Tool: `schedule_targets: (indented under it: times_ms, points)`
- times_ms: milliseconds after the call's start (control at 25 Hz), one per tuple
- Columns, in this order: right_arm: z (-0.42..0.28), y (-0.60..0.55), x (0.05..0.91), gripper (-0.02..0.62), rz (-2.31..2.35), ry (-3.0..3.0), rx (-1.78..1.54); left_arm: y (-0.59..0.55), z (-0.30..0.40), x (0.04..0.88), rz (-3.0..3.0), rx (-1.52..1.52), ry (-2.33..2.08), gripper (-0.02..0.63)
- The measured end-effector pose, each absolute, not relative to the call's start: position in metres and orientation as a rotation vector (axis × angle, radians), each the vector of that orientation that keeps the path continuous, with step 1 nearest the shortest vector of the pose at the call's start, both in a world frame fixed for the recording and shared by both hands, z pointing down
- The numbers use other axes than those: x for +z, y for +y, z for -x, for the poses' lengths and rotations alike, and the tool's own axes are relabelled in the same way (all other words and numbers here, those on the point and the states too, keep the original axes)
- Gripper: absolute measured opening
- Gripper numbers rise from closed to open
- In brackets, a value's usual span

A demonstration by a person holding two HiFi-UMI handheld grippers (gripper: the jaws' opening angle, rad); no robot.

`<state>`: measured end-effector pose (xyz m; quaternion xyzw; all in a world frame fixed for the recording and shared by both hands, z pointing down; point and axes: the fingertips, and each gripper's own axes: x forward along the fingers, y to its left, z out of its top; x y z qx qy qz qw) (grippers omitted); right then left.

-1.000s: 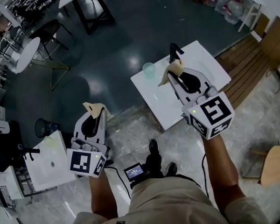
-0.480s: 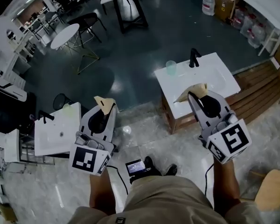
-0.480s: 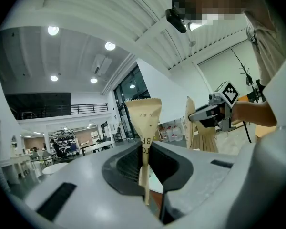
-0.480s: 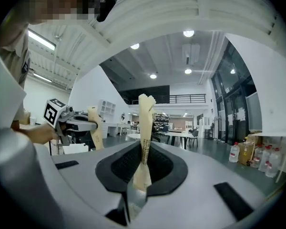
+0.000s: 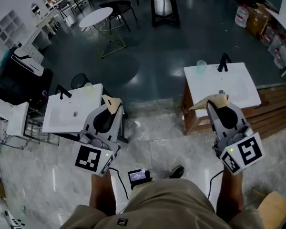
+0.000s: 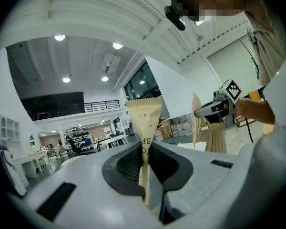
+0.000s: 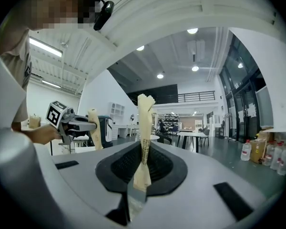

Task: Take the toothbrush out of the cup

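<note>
My left gripper (image 5: 109, 109) is shut on a flat beige paper packet (image 5: 112, 102) that sticks out past its tips. In the left gripper view the packet (image 6: 144, 123) stands upright, pinched between the jaws of the left gripper (image 6: 146, 152). My right gripper (image 5: 214, 104) is shut on a similar crumpled packet (image 5: 210, 100), which rises as a narrow strip (image 7: 144, 123) in the right gripper view. A pale green cup (image 5: 201, 67) stands on the right white washbasin (image 5: 238, 87), beside a black tap (image 5: 223, 61). Another cup (image 5: 89, 88) sits on the left washbasin (image 5: 57, 116). I see no toothbrush.
The person stands on a pale marble floor between the two basins, with dark floor beyond. A round white table (image 5: 96, 17), chairs and a dark-legged table (image 5: 163, 1) stand farther off. A water jug (image 5: 241, 14) and boxes are at the far right, and wooden decking (image 5: 276, 111) is by the right basin.
The view has swung: the right basin slid from under the right gripper to beyond it, and a left basin came into view. Both grippers rose, still holding their packets.
</note>
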<state>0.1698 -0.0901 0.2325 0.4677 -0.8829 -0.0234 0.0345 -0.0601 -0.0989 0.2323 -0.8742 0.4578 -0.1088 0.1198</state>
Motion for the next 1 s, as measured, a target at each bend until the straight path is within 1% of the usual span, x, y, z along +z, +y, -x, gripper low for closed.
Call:
schedule_targets:
  times_ms: [440,1000]
  points:
    - [-0.088,-0.067,0.234,0.029,-1.441,-2.653,-0.07,-0.076,0.152,0.239,2.581,-0.275,1.363,0.034]
    - [-0.041,-0.059,0.237,0.029,-1.491,-2.612,-0.052,-0.072,0.2,0.242,2.612,-0.255,1.32,0.034]
